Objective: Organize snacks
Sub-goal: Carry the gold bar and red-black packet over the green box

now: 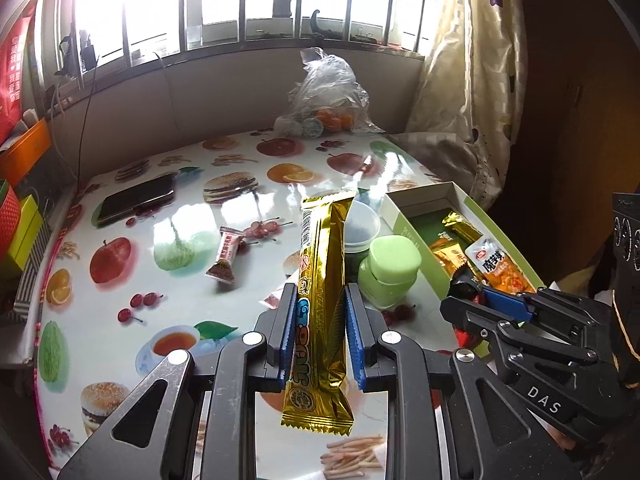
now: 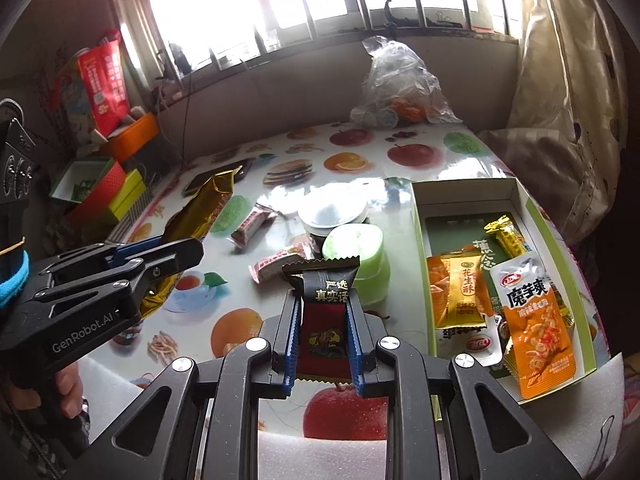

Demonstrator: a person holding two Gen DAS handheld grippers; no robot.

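Your left gripper [image 1: 316, 312] has its jaws clamped on a long gold snack bar [image 1: 320, 292], which stands nearly upright in the centre of the left wrist view, lifted above the fruit-print worktop [image 1: 120, 240]. Your right gripper [image 2: 322, 312] has its jaws clamped on a black-and-red snack packet [image 2: 325, 308], held at the lower centre of the right wrist view. At the right of that view lies the open box [image 2: 560, 248], already holding an orange konjac pouch [image 2: 536, 328], a gold peanut-candy packet [image 2: 460, 292] and a small gold sweet [image 2: 506, 236]. Just left of the box stands a green lidded jar [image 2: 360, 256], with a clear plastic cup [image 2: 332, 216] behind it. Two pink wrapped sweets [image 2: 252, 224] lie loose on the worktop at centre left. A dark phone [image 1: 138, 198] rests at the left of the left wrist view, and a plastic bag [image 1: 324, 96] sits at the far edge below the window.
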